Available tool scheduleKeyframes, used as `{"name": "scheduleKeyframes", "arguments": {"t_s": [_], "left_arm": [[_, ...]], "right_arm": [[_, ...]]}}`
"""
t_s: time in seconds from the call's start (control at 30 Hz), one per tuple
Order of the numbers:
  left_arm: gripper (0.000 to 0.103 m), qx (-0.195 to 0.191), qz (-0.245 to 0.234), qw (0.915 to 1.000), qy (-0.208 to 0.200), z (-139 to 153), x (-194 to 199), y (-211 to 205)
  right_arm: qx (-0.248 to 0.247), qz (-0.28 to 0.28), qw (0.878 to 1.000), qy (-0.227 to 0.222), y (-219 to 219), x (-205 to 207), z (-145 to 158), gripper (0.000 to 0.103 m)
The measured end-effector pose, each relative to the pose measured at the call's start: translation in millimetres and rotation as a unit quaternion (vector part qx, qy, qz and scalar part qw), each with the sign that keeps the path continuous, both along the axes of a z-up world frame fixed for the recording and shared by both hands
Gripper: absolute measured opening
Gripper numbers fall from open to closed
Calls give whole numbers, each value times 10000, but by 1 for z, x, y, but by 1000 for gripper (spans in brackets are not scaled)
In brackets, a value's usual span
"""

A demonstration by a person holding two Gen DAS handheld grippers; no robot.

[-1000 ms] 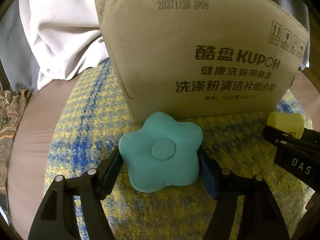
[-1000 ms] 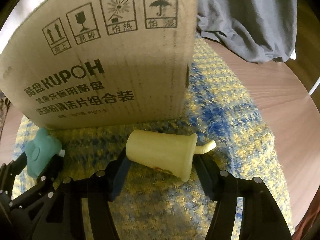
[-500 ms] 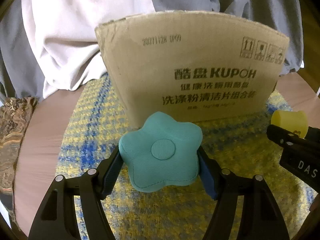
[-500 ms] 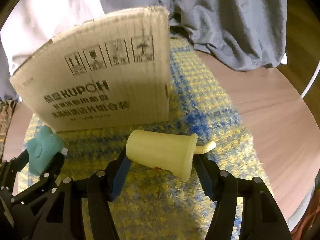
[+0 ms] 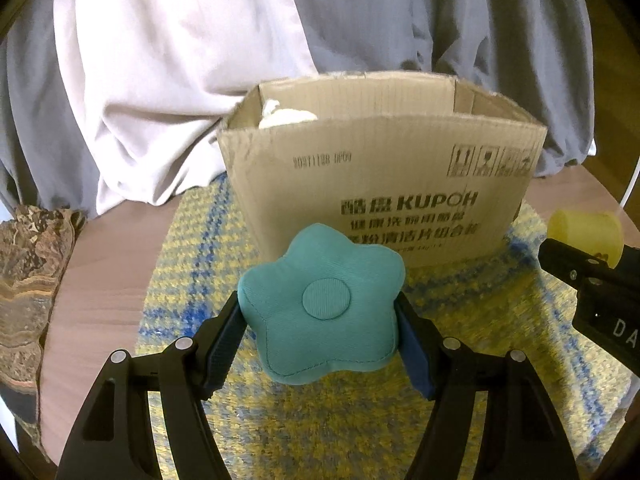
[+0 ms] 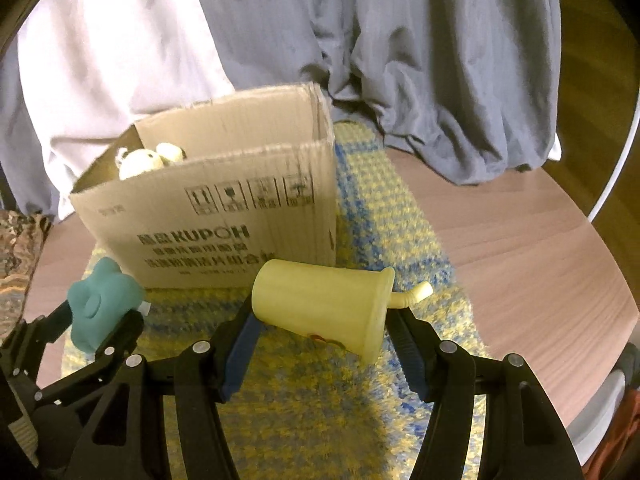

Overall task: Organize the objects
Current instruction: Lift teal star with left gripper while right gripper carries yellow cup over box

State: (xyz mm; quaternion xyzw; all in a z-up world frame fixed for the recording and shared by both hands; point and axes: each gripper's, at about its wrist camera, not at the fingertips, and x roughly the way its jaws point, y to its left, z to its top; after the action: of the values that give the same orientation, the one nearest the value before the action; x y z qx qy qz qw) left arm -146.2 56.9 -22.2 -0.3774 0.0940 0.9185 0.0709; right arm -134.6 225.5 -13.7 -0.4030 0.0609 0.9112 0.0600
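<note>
**Soft star and plastic cup held up in front of the open carton**

The left gripper (image 5: 320,320) pinches a teal star-shaped cushion (image 5: 322,306) between its blue pads: plump fabric, five rounded lobes, a stitched seam round the edge and a flat round button patch at its centre. The right gripper (image 6: 324,320) pinches a pale yellow cup (image 6: 324,306) lying on its side, smooth matte plastic, tapered, with a flared rim to the right and a bent straw (image 6: 414,294) poking out past that rim. Both things hang clear above a woven mat (image 5: 460,400), a nubby weave of yellow and blue checks, which covers part of a smooth wooden counter (image 6: 520,260).

Behind them on the mat stands a corrugated cardboard box (image 5: 380,184), its top open, its cut edges ragged, with black print on the near wall. Inside, at its left end, lies something cream and soft-looking (image 6: 150,160); the rest of the interior that shows is bare cardboard. The near wall's top edge sits higher in both views than the held things. Crumpled white cloth (image 5: 160,80) and grey cloth (image 6: 440,80) press against the box's far side. Bare counter lies open to the right of the mat, up to its curved edge.
</note>
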Motion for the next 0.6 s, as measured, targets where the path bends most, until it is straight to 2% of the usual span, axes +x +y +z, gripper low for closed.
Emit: {"name": "scheduleKeyframes", "arguments": {"t_s": [0.6], "left_arm": [[70,249,-115,9985,478,55,4,-1]], "right_arm": [[111,123,9984,537,-6,15,60,63]]}}
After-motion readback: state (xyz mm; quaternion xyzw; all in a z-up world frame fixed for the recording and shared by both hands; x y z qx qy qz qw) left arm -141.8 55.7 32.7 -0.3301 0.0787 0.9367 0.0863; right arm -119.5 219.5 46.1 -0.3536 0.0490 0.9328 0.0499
